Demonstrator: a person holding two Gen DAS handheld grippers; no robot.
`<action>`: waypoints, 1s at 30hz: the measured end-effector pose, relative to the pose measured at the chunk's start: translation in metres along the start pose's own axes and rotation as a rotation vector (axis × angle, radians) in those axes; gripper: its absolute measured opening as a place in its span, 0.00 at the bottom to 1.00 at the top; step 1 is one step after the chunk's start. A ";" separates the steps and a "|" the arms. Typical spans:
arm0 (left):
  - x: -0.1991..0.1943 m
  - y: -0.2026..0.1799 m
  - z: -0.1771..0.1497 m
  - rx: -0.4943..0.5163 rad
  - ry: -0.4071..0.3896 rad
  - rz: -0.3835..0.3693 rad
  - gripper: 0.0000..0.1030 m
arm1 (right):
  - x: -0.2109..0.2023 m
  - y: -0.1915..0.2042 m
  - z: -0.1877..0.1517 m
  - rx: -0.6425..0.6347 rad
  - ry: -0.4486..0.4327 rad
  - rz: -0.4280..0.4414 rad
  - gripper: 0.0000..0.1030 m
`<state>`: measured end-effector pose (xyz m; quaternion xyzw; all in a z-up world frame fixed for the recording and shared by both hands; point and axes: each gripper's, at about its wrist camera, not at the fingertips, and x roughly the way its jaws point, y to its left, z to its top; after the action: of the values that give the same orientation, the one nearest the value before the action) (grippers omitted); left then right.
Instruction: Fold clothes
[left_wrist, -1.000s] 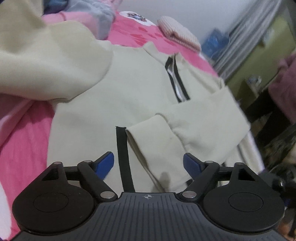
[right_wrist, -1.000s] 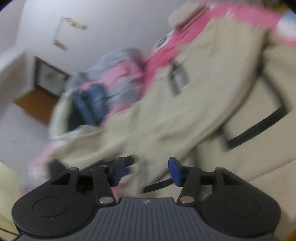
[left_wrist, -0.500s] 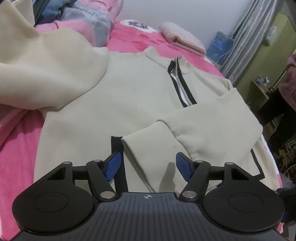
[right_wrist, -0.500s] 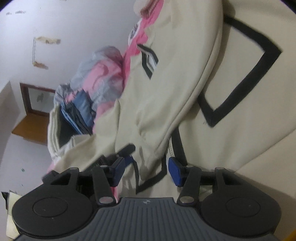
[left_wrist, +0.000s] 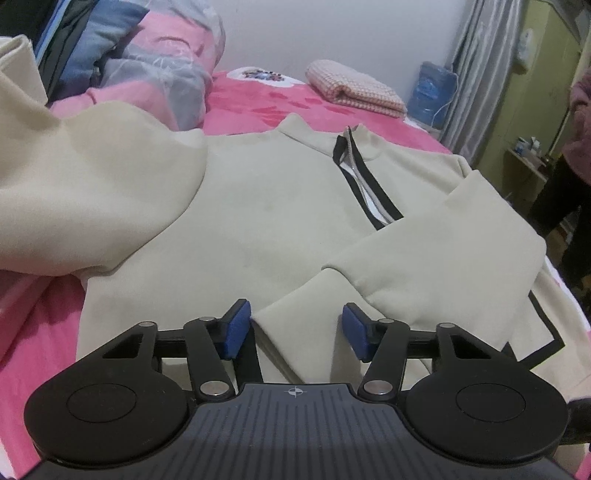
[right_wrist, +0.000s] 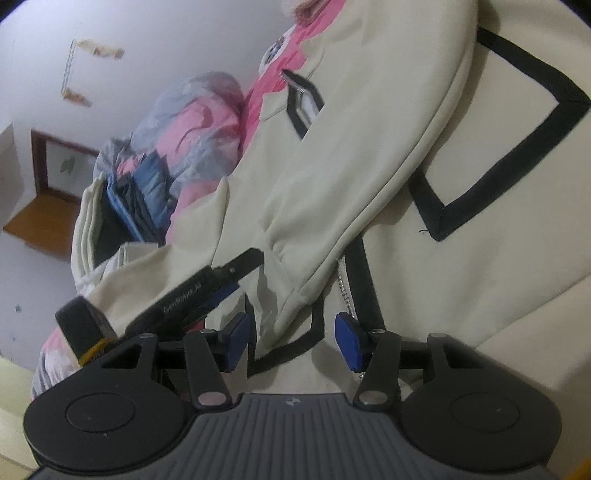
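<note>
Two grippers hang over a cream sweatshirt (left_wrist: 266, 206) spread front-up across a pink bed (left_wrist: 40, 325). Its collar points toward the far edge of the bed, where a short black-edged zip (left_wrist: 365, 184) runs down from the neck.

One sleeve is folded across the chest, and its cuff (left_wrist: 295, 332) lies between the blue pads of the left gripper (left_wrist: 295, 334). The jaws of that gripper are closing on it, though small gaps still show between the pads and the fabric, so nothing is pinched yet.

From the right wrist view the right gripper (right_wrist: 293, 338) stands partly apart over the hem near the closest edge of the bed, above black trim lines and a bit of zipper chain. The cuff end hangs just ahead of its pads; I cannot tell whether either pad touches cloth.

Another cream garment (left_wrist: 74, 192) is heaped along the left edge of the bed, partly over the sweatshirt's shoulder. A folded checked blanket (left_wrist: 354, 88) sits at the far edge, and a pile of pink and blue bedding (left_wrist: 147, 62) fills the far left corner.
</note>
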<state>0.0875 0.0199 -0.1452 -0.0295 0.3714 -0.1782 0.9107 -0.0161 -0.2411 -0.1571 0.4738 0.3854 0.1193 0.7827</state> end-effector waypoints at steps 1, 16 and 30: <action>0.001 -0.001 -0.001 0.005 -0.003 0.009 0.49 | 0.001 -0.003 -0.001 0.055 -0.033 0.003 0.53; -0.004 0.019 -0.001 -0.127 -0.004 -0.059 0.37 | 0.030 0.008 -0.009 0.193 -0.217 -0.116 0.52; -0.025 0.051 -0.023 -0.435 0.031 -0.307 0.47 | 0.032 -0.018 0.003 0.348 -0.212 -0.037 0.09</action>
<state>0.0710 0.0777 -0.1545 -0.2780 0.4060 -0.2307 0.8394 0.0048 -0.2349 -0.1875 0.6047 0.3244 -0.0139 0.7272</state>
